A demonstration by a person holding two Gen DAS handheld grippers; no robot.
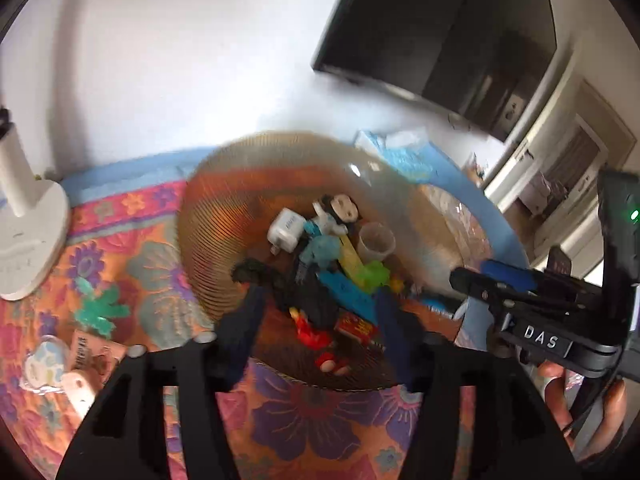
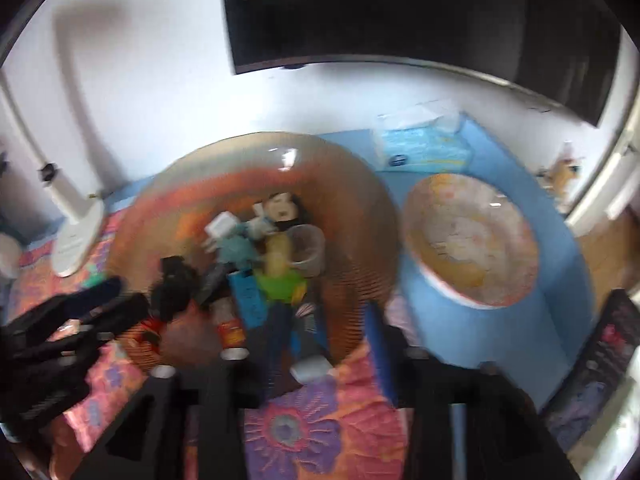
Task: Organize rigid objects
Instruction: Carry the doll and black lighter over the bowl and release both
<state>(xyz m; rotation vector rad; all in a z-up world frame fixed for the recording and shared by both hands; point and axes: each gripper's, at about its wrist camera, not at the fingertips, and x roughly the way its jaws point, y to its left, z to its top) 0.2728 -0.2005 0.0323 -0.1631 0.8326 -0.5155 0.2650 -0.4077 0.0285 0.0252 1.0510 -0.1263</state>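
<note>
We see the left gripper (image 1: 316,316) lower centre, jaws apart, empty, right gripper (image 2: 324,344) likewise apart, ribbed bowl (image 1: 208,248) of toys mid-frame.

a lived-in home: a wall-mounted tv (image 2: 420,12) fills the top of the frame, a floral quilted cloth (image 1: 132,240) covers the table below, a white lamp base (image 1: 28,232) at far left.
</note>
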